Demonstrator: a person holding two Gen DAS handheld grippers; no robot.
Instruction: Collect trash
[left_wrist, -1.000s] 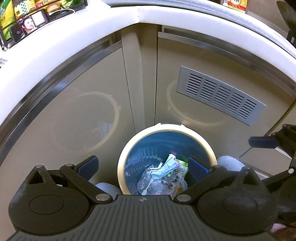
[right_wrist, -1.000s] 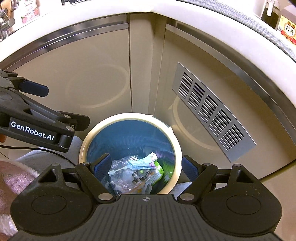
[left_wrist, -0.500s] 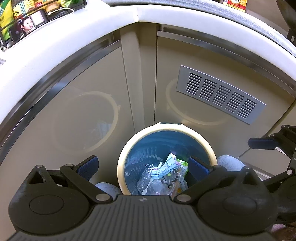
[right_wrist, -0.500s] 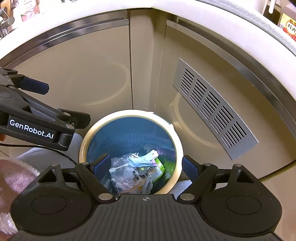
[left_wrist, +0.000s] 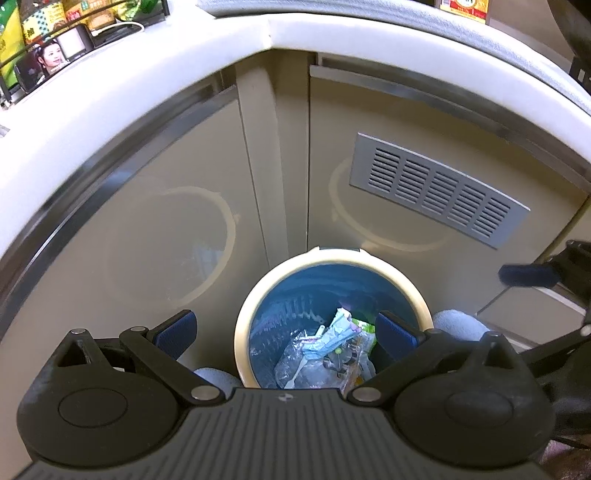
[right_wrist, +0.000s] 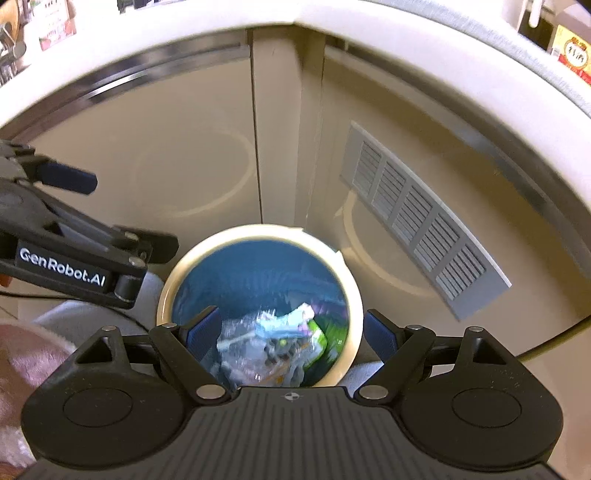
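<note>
Both the left gripper (left_wrist: 284, 332) and right gripper (right_wrist: 291, 332) hang wide apart, empty, above the trash bin (right_wrist: 349, 354). Trash (left_wrist: 325, 350) lies inside; 1 gripper should descend centrally, avoiding the rim.

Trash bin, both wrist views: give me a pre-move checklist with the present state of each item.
1. Trash bin upright, mouth unobstructed: ok.
2. Blue liner in the bin: ok.
3. Wrappers and clear plastic lie inside the bin: ok.
4. Left gripper open, nothing between its fingers: ok.
5. Right gripper open, empty: ok.
6. Loose trash left outside the bin: cannot tell.
</note>
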